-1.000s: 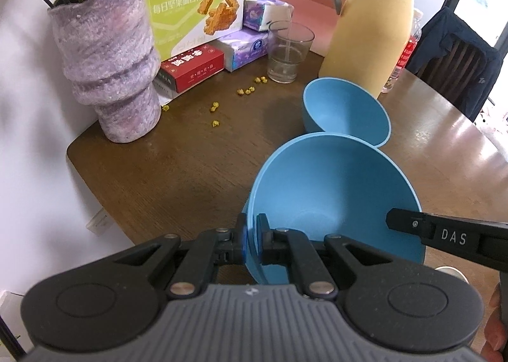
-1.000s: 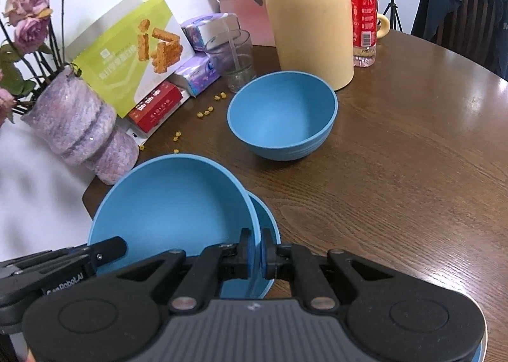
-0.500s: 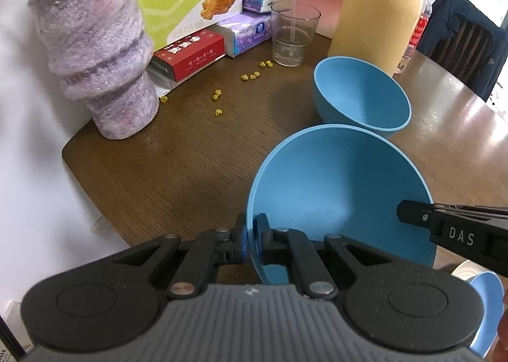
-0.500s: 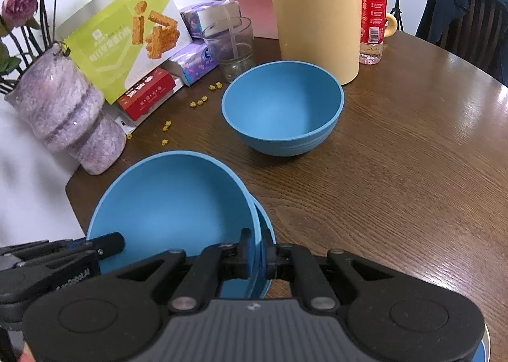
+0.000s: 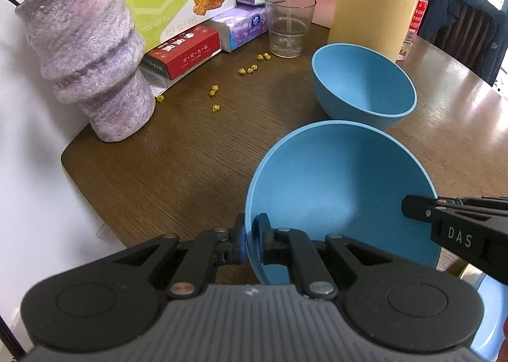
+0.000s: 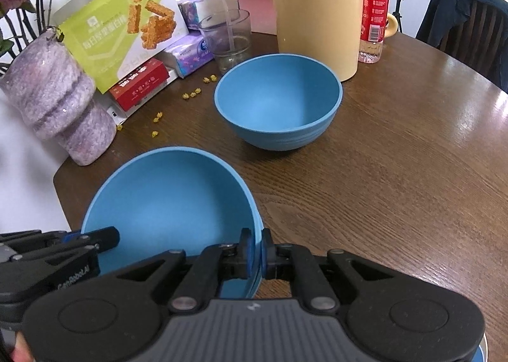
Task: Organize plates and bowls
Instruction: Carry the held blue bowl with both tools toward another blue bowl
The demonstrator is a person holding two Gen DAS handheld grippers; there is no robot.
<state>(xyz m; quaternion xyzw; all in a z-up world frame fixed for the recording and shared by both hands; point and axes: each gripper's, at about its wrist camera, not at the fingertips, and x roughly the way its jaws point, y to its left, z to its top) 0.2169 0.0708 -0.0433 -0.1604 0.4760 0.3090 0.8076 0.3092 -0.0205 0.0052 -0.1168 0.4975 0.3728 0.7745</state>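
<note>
**Both grippers lower the held bowl toward the table**

Left gripper (image 5: pixel 252 243) is clamped on the near rim of the large blue bowl (image 5: pixel 343 190), one pad inside the wall and one outside. Across the bowl, the right gripper (image 6: pixel 255 249) pinches the opposite rim the same way, so the bowl hangs between the two tools, tilted, with its open side facing the cameras.

Compared with a second ago, both views sit lower and closer to the wooden table (image 6: pixel 397 171). The second blue bowl (image 6: pixel 279 101), standing upright near the yellow thermos jug (image 6: pixel 317 12), now appears larger and nearer, and the purple vase (image 5: pixel 85 54) fills more of the left view. The grip itself has not altered; both pairs of pads stay tight on the rim.

A pale blue plate edge (image 5: pixel 485 324) shows at the lower right, just under the held bowl. The descent looks like a set-down onto that plate, though whether the bowl's base already touches anything cannot be told.
</note>
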